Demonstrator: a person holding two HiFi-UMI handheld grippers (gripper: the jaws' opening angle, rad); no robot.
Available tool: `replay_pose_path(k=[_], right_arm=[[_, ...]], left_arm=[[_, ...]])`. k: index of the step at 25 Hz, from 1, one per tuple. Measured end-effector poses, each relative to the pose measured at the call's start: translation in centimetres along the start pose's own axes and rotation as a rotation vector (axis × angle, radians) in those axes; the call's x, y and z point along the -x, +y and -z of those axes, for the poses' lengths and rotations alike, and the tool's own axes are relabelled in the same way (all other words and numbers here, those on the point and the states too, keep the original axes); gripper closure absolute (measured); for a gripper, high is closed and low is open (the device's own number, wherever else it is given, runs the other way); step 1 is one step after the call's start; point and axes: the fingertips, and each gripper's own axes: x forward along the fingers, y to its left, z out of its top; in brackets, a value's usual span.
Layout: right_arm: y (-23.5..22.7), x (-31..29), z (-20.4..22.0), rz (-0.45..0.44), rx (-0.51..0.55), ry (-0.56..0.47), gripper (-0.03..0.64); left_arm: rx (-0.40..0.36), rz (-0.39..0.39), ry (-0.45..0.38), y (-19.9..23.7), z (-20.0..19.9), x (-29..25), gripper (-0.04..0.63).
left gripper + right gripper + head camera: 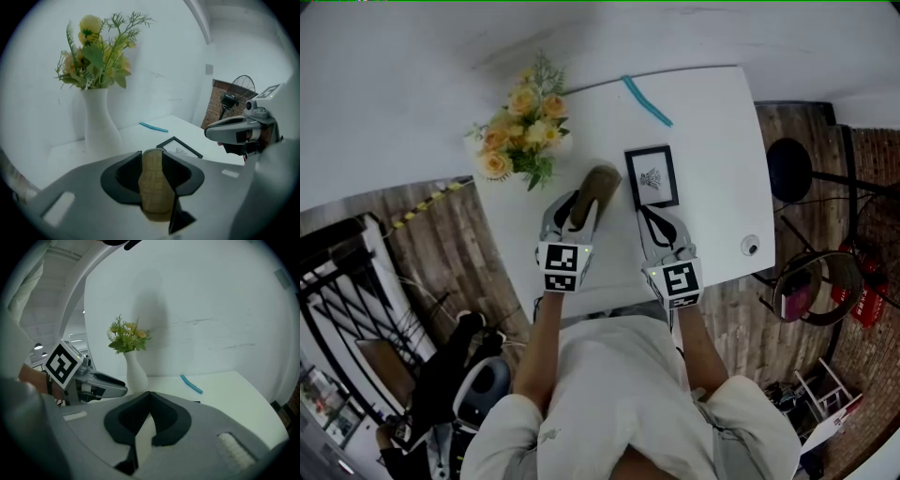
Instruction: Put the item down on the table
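- A plain white wall (211,310) backs the scene. Wood-plank floor (441,244) runs along both sides, and a brick wall (872,187) stands at far right, with a black pedestal fan (789,169) near it.
- A white rectangular table (712,187) stands against the white wall.
- A person in a white shirt (619,394) stands at the table's near edge, both forearms stretched forward over it, side by side.
- A white curved vase (96,122) of yellow flowers and green sprigs (520,127) stands at the table's left back corner.
- The left gripper (151,152) points away from the person, clenched on a tan, sole-shaped item with a ridged surface (152,187). The item sticks out past the jaws over the table, between the vase and the frame. Whether it touches the tabletop cannot be told.
- The right gripper (149,393) is just beside the left one, jaw tips together, grasping nothing. It points at the frame.
- Each gripper carries a cube with a black-and-white square marker (562,266).
- A black picture frame (652,176) lies flat mid-table; its small dark print is too fine to read.
- A light blue strip (647,100) lies near the back edge.
- A small round object (751,247) sits near the right edge.
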Motion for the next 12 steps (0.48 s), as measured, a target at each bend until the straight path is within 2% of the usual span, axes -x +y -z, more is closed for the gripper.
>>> replay_pose_path(k=[2,7,12], right_arm=[[0.1,0.2,-0.7,0.0,0.009,-0.018,0.613],[0.7,0.9,-1.3,0.017,0.018,-0.033,0.614],[1.5,1.4,-1.5,0.042,0.044,-0.045,0.614]], left_arm=[[-0.013,-0.009,-0.031,0.0,-0.8,0.9,0.486],[-0.026,-0.006,-0.092,-0.1,-2.0,3.2,0.552],[-0.045,0.011,-0.131,-0.2,-2.2,4.7,0.577]])
